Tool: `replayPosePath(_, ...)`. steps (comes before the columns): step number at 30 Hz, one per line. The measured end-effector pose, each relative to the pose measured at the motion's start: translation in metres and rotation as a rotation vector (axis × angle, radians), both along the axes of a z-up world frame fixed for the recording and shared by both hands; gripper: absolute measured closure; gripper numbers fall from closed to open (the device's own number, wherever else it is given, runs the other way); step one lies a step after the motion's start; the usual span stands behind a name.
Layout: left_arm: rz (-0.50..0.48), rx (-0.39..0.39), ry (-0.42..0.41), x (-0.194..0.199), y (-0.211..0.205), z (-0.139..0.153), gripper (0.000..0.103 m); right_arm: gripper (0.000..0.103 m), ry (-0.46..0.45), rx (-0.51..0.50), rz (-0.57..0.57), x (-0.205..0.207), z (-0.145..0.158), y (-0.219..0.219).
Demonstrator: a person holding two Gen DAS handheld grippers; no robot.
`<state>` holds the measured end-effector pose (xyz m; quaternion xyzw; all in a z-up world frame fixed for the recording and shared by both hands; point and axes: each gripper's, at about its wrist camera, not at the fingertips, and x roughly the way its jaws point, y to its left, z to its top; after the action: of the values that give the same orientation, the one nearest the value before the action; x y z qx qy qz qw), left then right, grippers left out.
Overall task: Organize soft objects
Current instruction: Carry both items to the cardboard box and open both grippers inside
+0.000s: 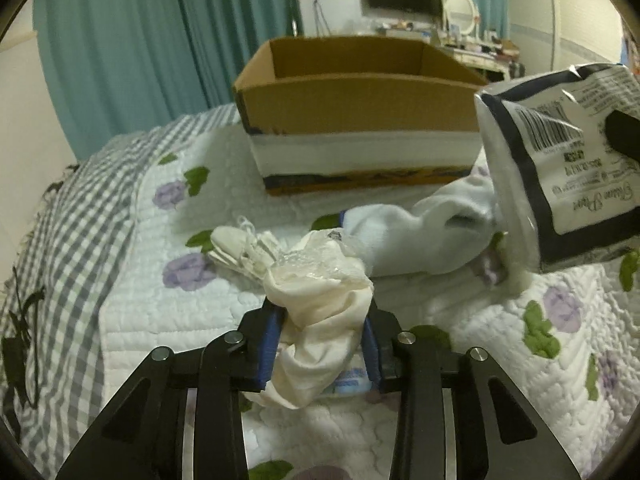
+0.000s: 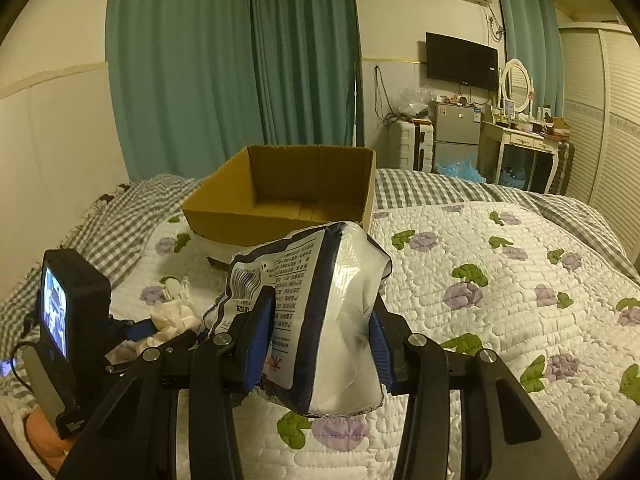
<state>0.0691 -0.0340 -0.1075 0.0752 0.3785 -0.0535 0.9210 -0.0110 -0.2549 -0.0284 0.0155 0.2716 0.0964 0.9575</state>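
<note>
Left gripper (image 1: 320,344) pinching cream cloth bundle (image 1: 320,320) low over quilt (image 1: 160,320); white sock (image 1: 416,236) lying just beyond. Cardboard box (image 1: 360,120) dead ahead of me, open top, long side across. Right gripper (image 2: 320,344) clamped on tissue pack (image 2: 320,320), held upright, higher, box (image 2: 280,200) ahead-left; I judge right nearer for drop.

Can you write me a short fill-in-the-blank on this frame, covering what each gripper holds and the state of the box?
1. The left gripper is shut on a cream ____.
2. The right gripper is shut on a sealed ____ with a barcode.
3. The cardboard box on the quilt is ____ inside.
4. A white sock lies on the quilt between the left gripper and the ____.

Missing words: cloth; packet; empty; box
</note>
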Motion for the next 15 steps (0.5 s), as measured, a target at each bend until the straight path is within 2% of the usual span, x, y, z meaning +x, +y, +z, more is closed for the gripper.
replayPosePath(7, -0.023, -0.061, -0.026, -0.024, 0.001, 0.032, 0.069, 0.059, -0.064, 0.022, 0.018, -0.018, 0.032, -0.002)
replayPosePath(15, -0.054, -0.135, -0.105, -0.034, 0.003, 0.1, 0.069, 0.059, -0.155, 0.012, 0.046, -0.025, 0.083, -0.007)
